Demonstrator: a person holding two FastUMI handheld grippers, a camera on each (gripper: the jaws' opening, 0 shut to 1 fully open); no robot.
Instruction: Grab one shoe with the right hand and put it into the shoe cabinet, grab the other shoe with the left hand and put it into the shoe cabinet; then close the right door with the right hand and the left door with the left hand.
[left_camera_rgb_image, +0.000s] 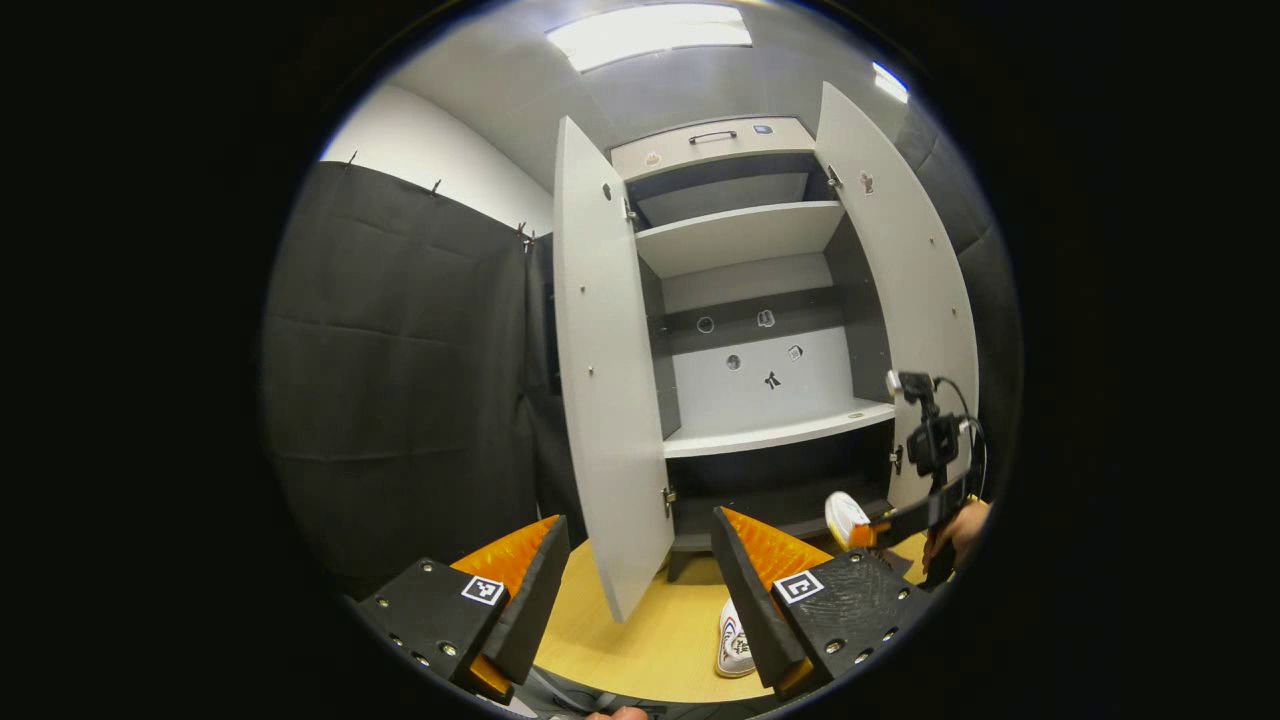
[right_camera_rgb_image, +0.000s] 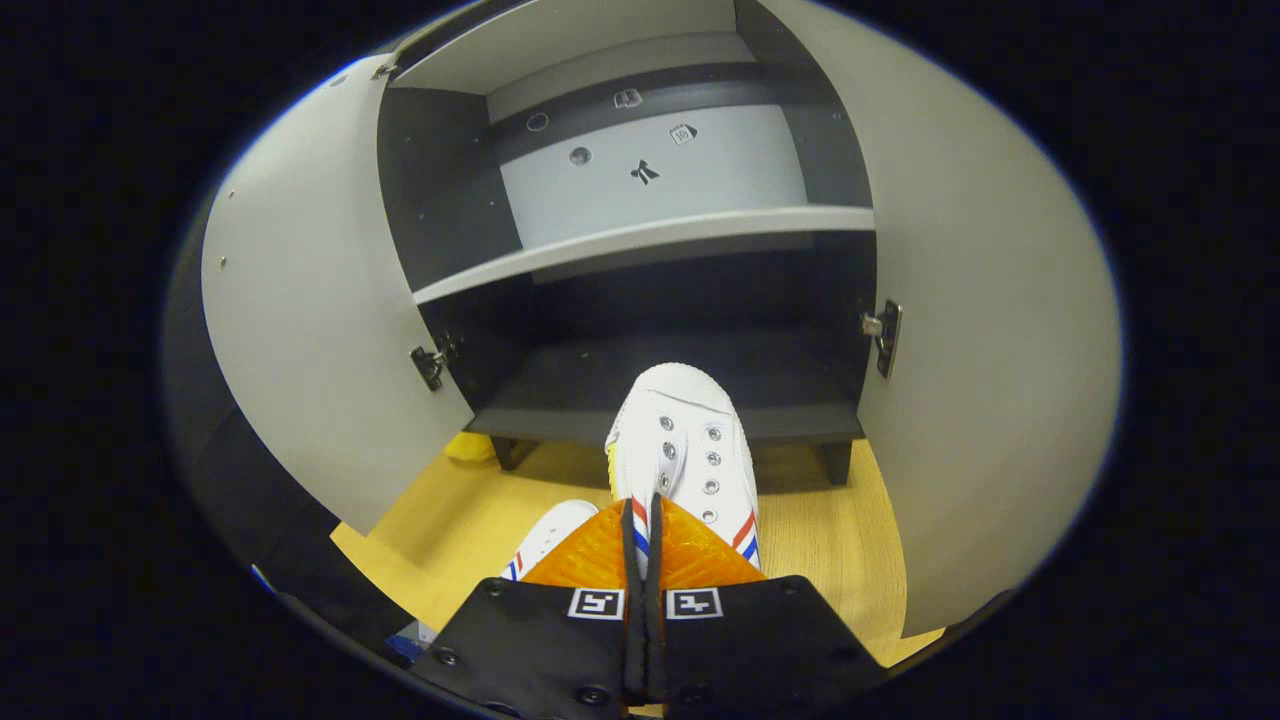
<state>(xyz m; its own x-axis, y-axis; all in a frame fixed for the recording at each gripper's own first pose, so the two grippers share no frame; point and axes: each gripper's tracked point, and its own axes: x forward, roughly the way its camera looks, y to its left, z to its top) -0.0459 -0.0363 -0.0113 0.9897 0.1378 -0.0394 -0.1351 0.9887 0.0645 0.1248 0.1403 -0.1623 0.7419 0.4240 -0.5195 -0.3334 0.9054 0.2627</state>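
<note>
Carrying one shoe toward the open cabinet (left_camera_rgb_image: 740, 330).
Left gripper view: left gripper (left_camera_rgb_image: 640, 590) gapes empty; second shoe (left_camera_rgb_image: 737, 640) lies on floor before cabinet. Right gripper view: right gripper (right_camera_rgb_image: 645, 545) pinches shoe (right_camera_rgb_image: 685, 445) at its heel, toe nearing bottom shelf (right_camera_rgb_image: 660, 395); likely light, soft canvas.

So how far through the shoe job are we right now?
Nothing is stowed yet. In hand: the right gripper is shut on the first shoe, toe aimed at the cabinet's dark bottom shelf. Left to do: the second shoe lies on the floor by the open left gripper, and both the left door and right door stand open.
</note>
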